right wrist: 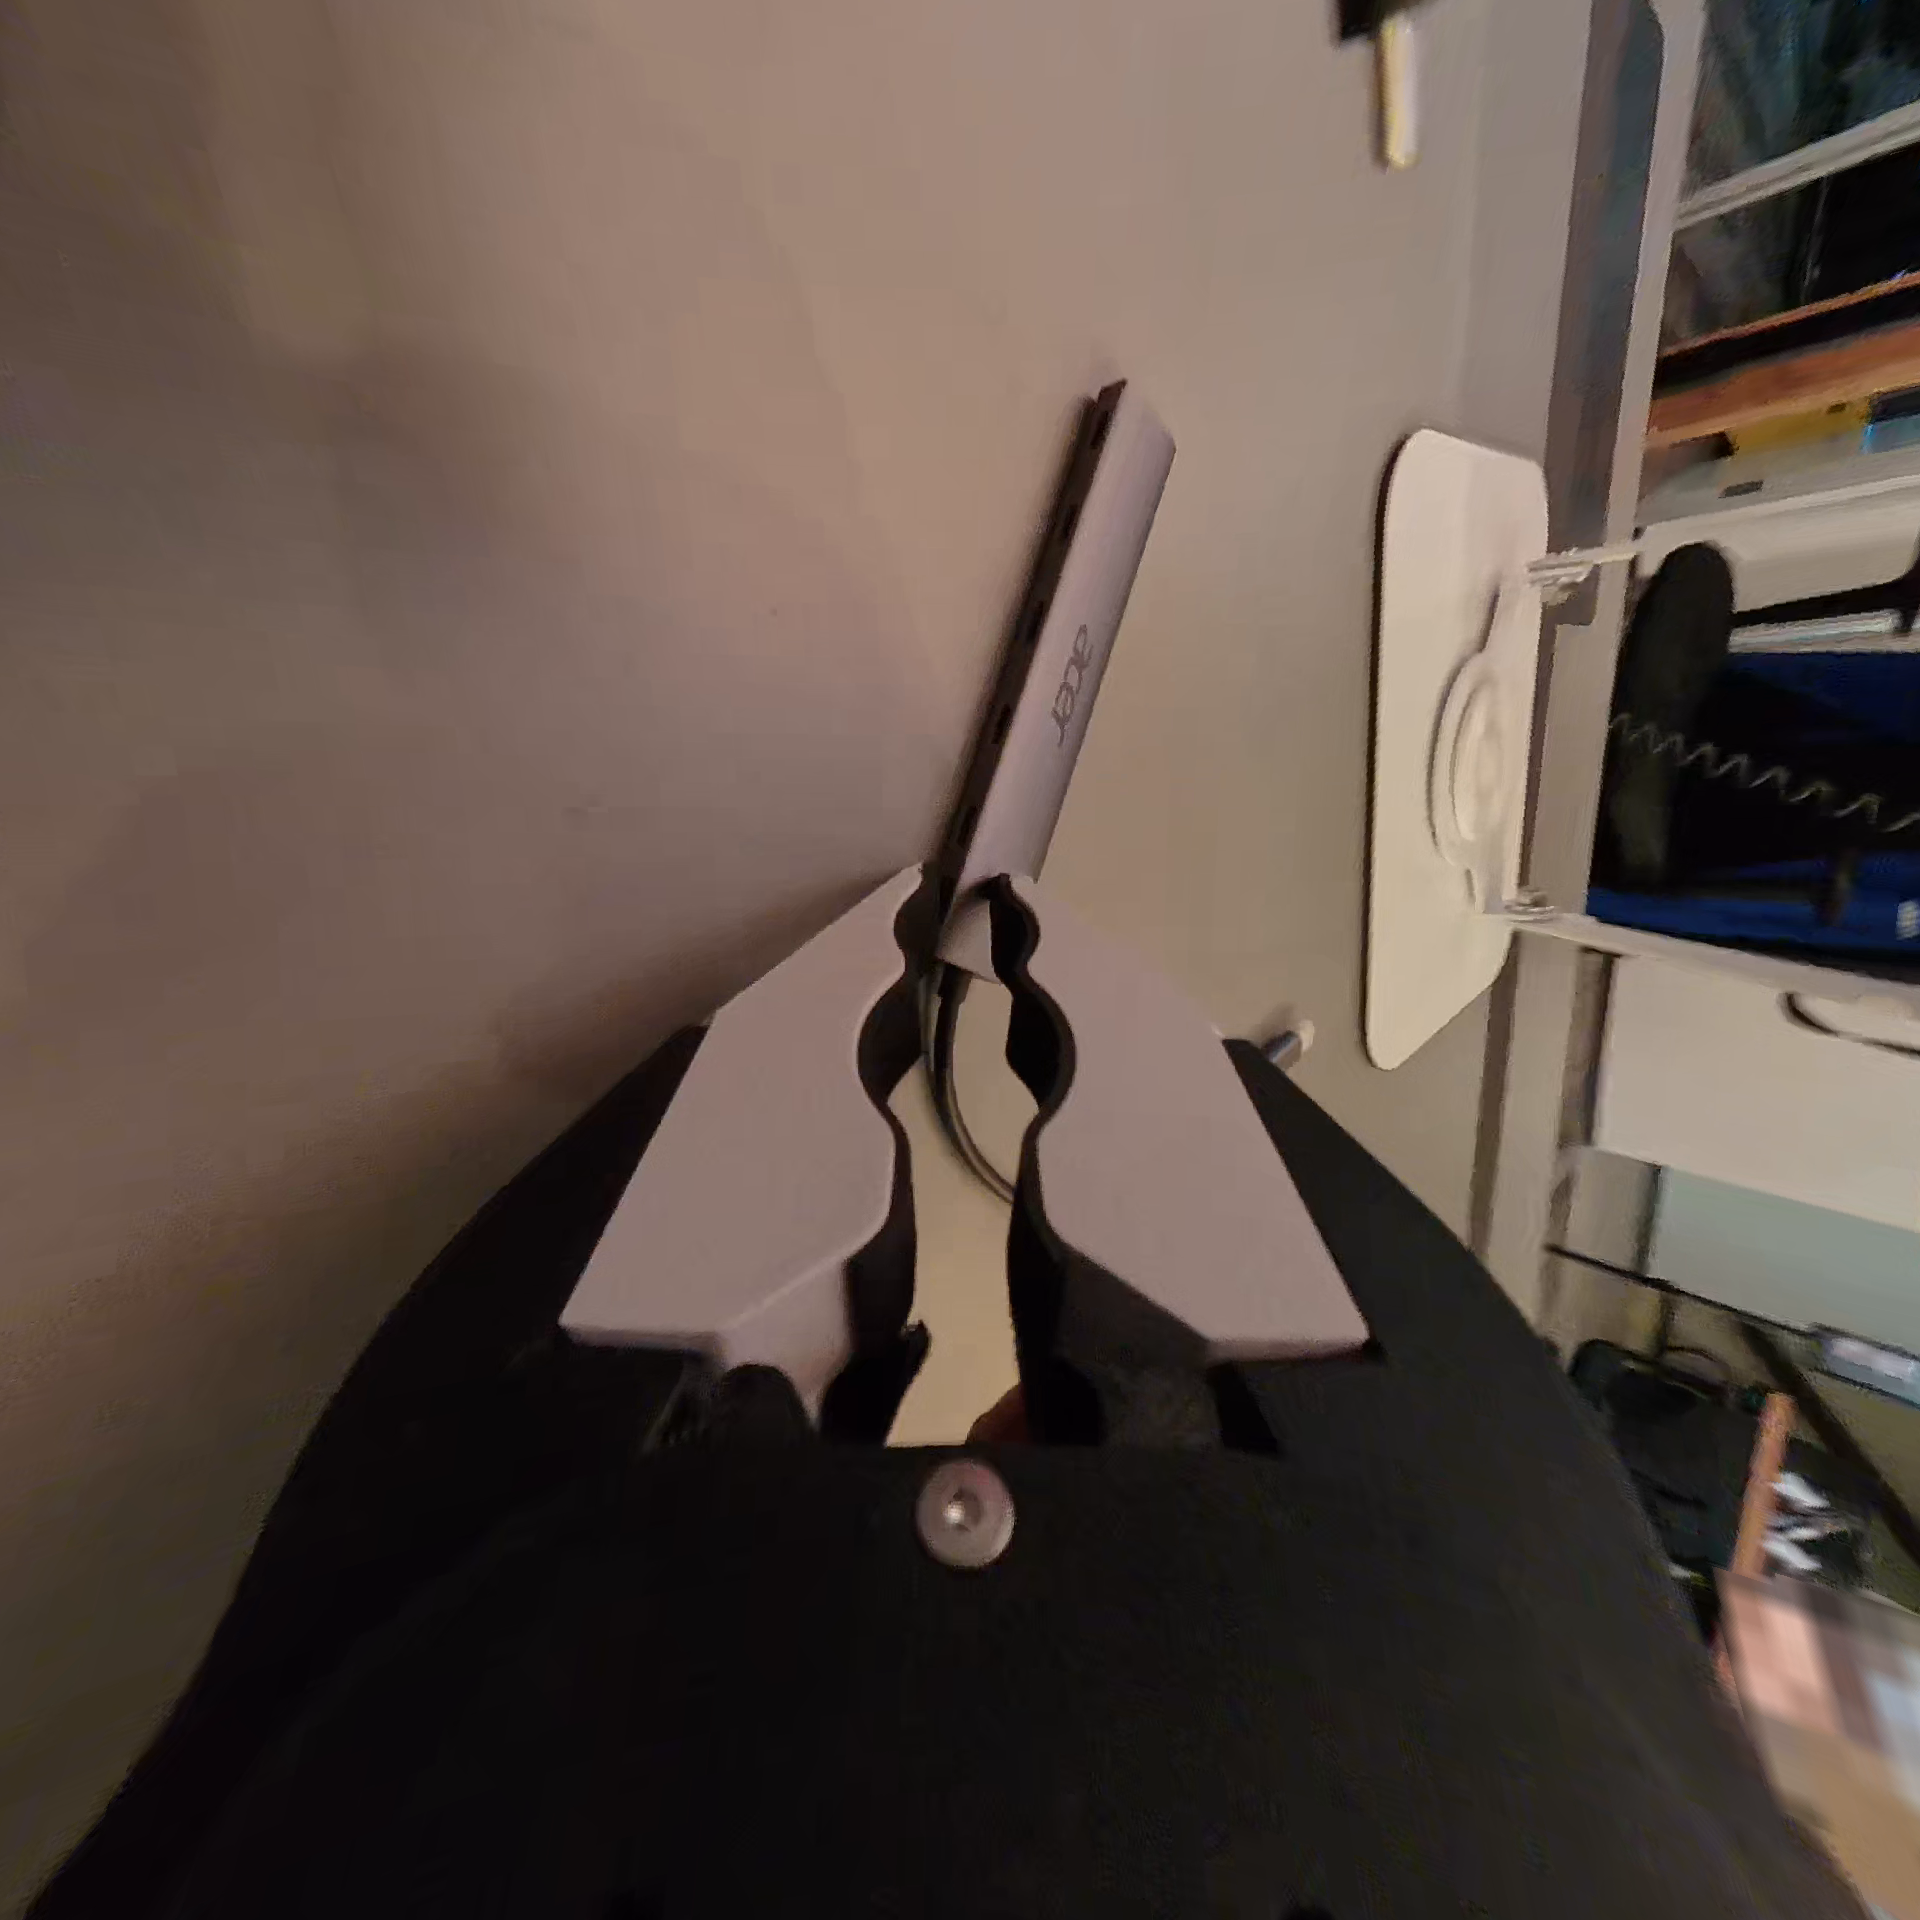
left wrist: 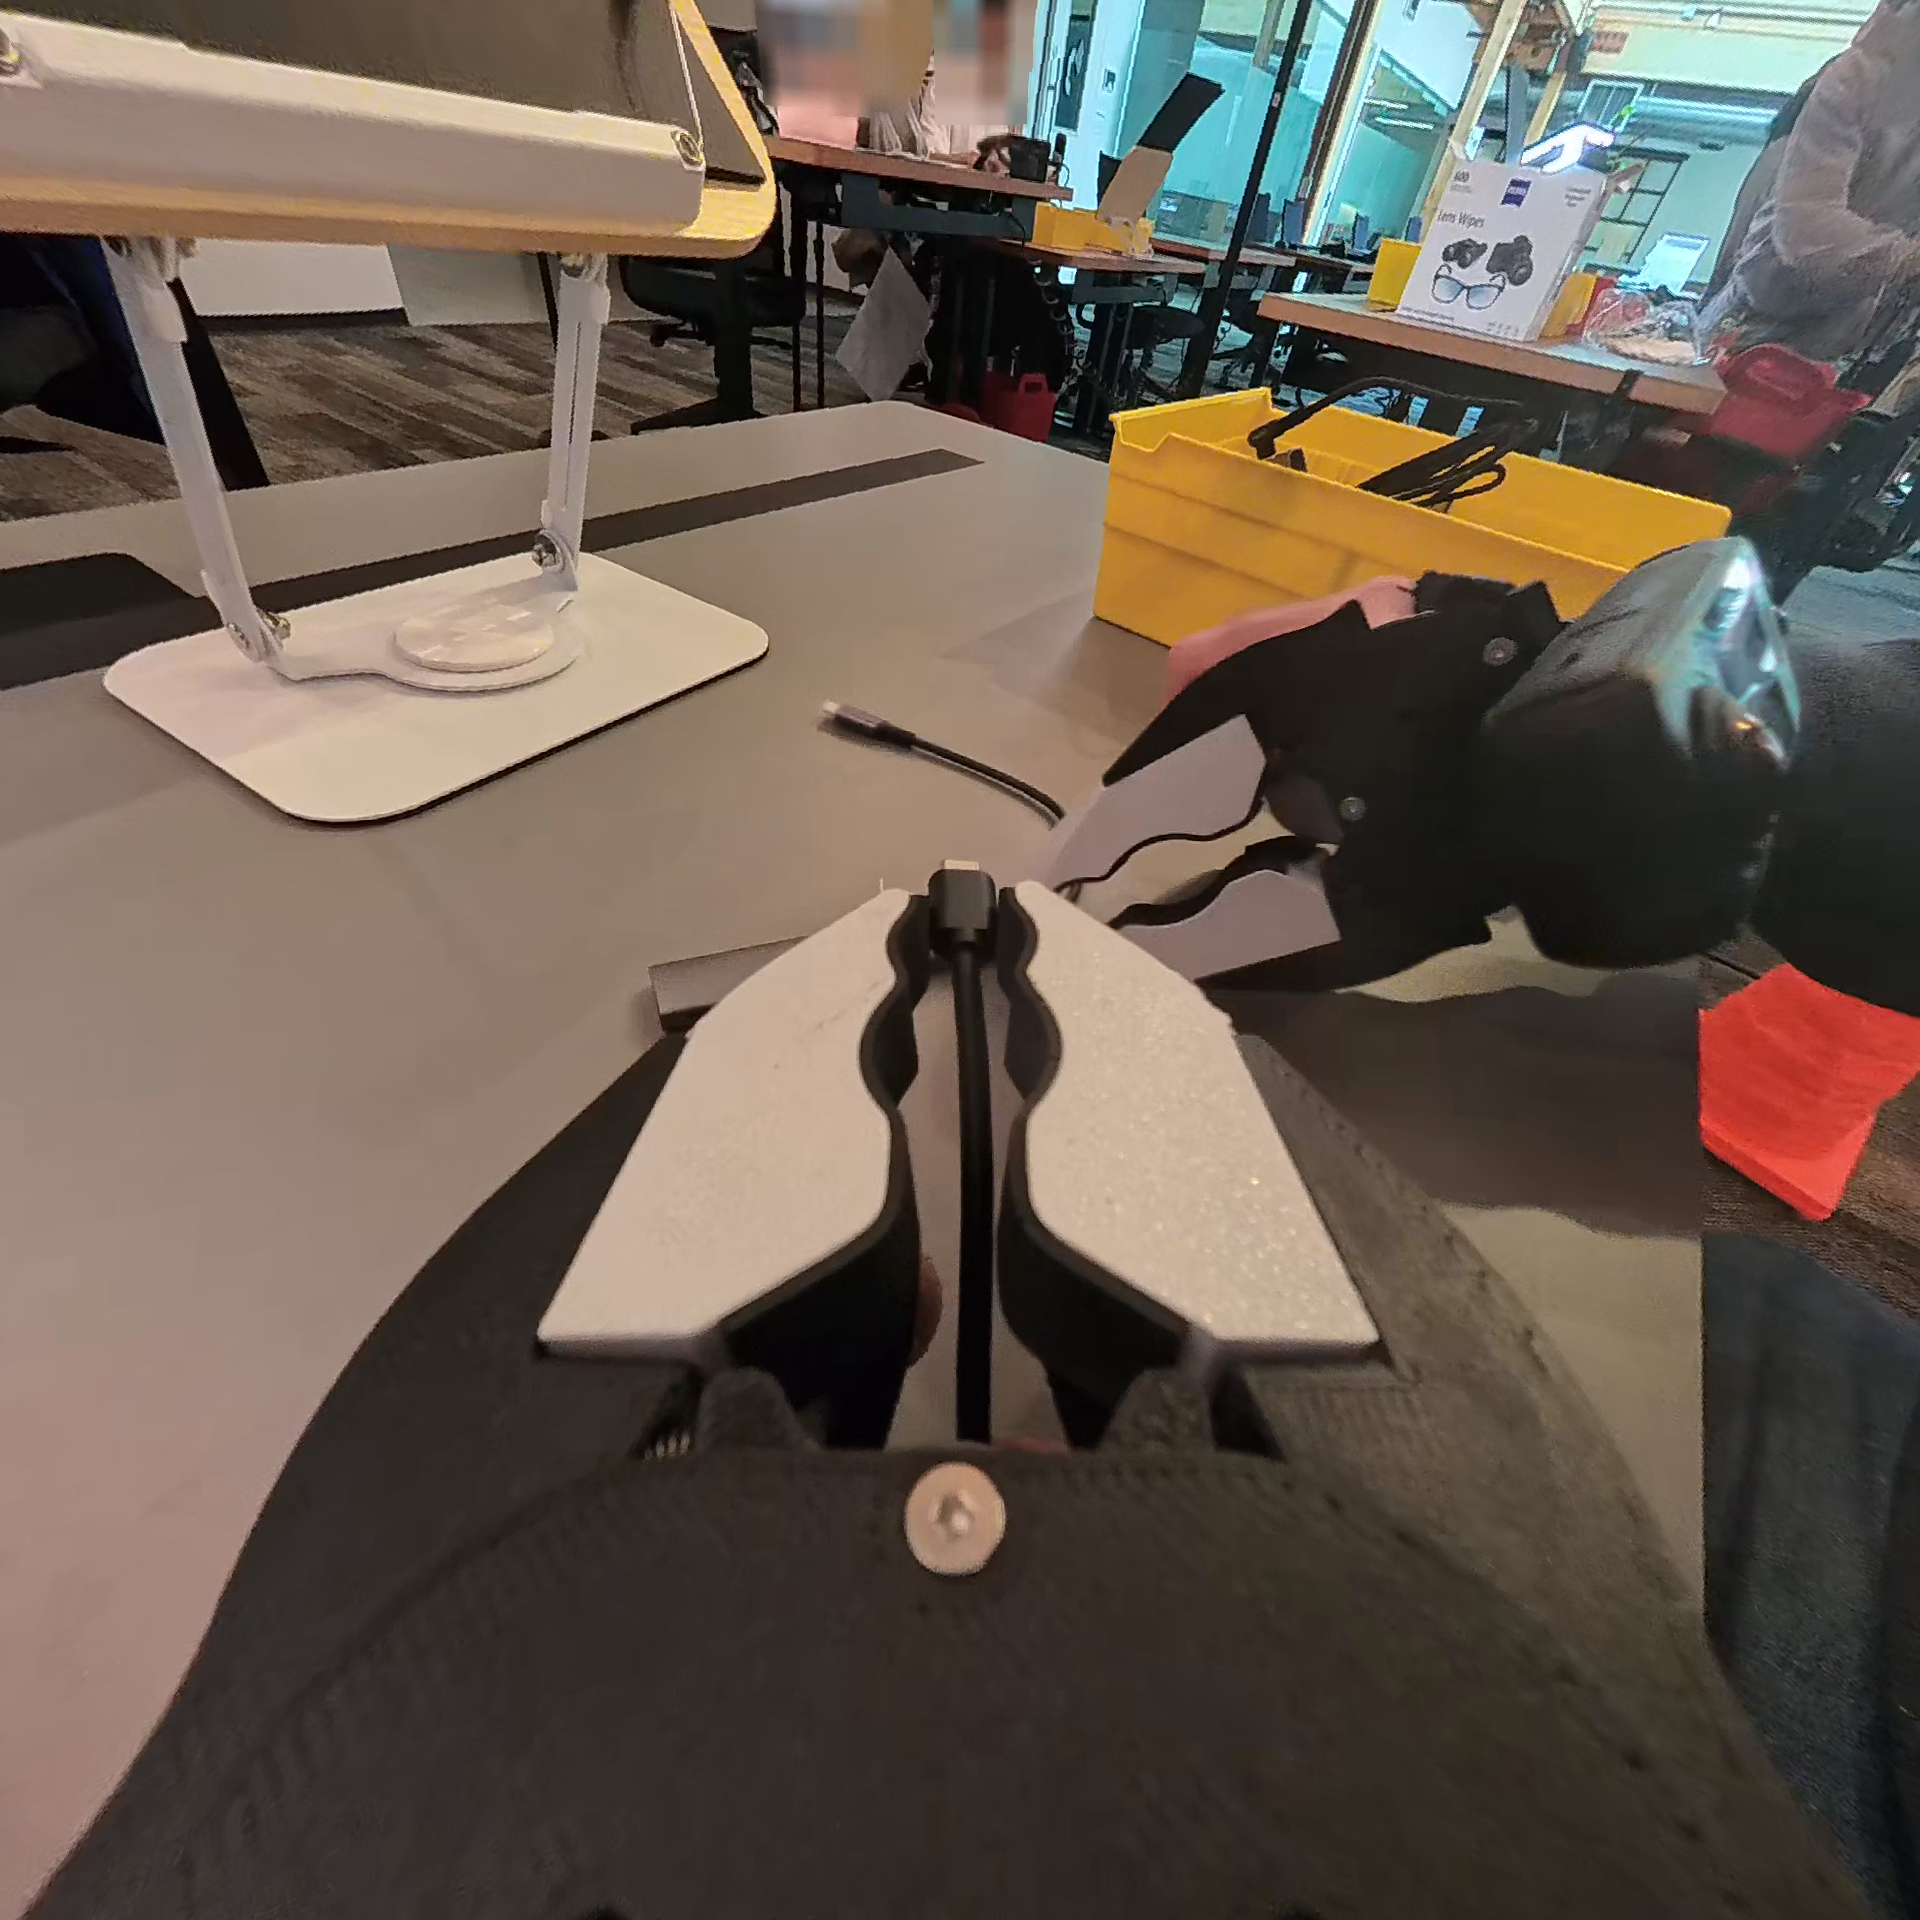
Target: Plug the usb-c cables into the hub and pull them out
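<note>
A grey tabletop (left wrist: 312, 935) fills the foreground, crossed near its far edge by a dark strip (left wrist: 727, 509). On its far left stands a white stand (left wrist: 436, 686) holding up a wood-edged board (left wrist: 582, 223). A yellow bin (left wrist: 1351, 540) sits at the far right edge. Beyond lie dark patterned carpet (left wrist: 364, 384), black office chairs (left wrist: 717, 301) and wooden-topped workbenches (left wrist: 1475, 343), one carrying a white carton (left wrist: 1496, 249). Tall glass partitions (left wrist: 1247, 114) let in bright greenish light.
</note>
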Demonstrator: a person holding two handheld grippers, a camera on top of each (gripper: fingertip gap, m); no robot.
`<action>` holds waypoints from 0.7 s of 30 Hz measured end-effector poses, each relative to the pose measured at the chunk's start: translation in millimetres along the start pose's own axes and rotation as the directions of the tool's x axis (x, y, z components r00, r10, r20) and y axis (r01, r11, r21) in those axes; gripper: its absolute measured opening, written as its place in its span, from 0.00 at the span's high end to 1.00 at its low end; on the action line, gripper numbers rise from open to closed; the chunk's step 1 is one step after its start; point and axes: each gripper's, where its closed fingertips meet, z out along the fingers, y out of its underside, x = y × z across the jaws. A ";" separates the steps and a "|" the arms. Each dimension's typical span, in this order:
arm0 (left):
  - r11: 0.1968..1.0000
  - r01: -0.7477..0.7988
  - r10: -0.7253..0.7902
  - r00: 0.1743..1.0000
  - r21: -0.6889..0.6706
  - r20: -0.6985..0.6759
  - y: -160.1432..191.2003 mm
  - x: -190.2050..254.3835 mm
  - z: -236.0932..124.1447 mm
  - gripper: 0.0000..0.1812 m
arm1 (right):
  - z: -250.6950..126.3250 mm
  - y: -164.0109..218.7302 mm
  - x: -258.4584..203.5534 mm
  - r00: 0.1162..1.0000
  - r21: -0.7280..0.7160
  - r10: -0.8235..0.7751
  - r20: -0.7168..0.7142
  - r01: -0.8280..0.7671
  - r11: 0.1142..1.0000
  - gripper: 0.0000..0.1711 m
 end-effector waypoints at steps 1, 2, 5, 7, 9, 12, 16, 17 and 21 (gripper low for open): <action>1.000 0.001 -0.001 1.000 0.001 0.001 0.0 -0.4 -0.5 0.94 | 0.7 0.4 1.6 0.999 -0.003 0.029 0.015 -0.029 1.000 0.96; 1.000 0.001 -0.001 1.000 0.004 0.003 -0.1 -1.1 -1.0 0.94 | 1.0 0.4 2.7 0.998 -0.002 0.058 0.034 -0.058 0.998 0.96; 1.000 0.004 -0.004 1.000 0.012 0.006 -0.7 -2.1 -2.9 0.94 | 3.4 -1.9 6.9 0.993 0.045 0.114 0.043 -0.115 0.992 1.00; 1.000 0.002 -0.002 1.000 0.016 0.009 -1.2 -2.9 -4.9 0.93 | 2.3 -2.2 7.1 0.975 0.075 0.203 0.092 -0.210 0.975 1.00; 1.000 0.004 -0.004 1.000 0.021 0.010 -1.8 -4.0 -6.6 0.93 | 0.0 -2.3 9.2 0.951 0.098 0.277 0.135 -0.291 0.952 1.00; 1.000 0.009 -0.009 1.000 0.028 0.014 -2.5 -6.7 -8.0 0.94 | -2.1 -5.4 16.1 0.924 0.124 0.343 0.169 -0.365 0.923 0.82; 0.999 0.012 -0.013 1.000 0.037 0.016 -3.9 -7.6 -8.0 0.93 | 6.9 -2.4 9.1 0.857 0.032 0.418 0.301 -0.447 0.894 0.77; 0.999 0.011 -0.012 1.000 0.038 0.016 -4.2 -7.2 -8.1 0.94 | 8.3 -2.9 7.7 0.827 0.018 0.449 0.338 -0.483 0.876 0.81; 0.999 0.010 -0.011 1.000 0.040 0.017 -4.3 -6.8 -9.1 0.93 | 13.3 0.7 10.5 0.757 0.008 0.525 0.388 -0.573 0.820 0.89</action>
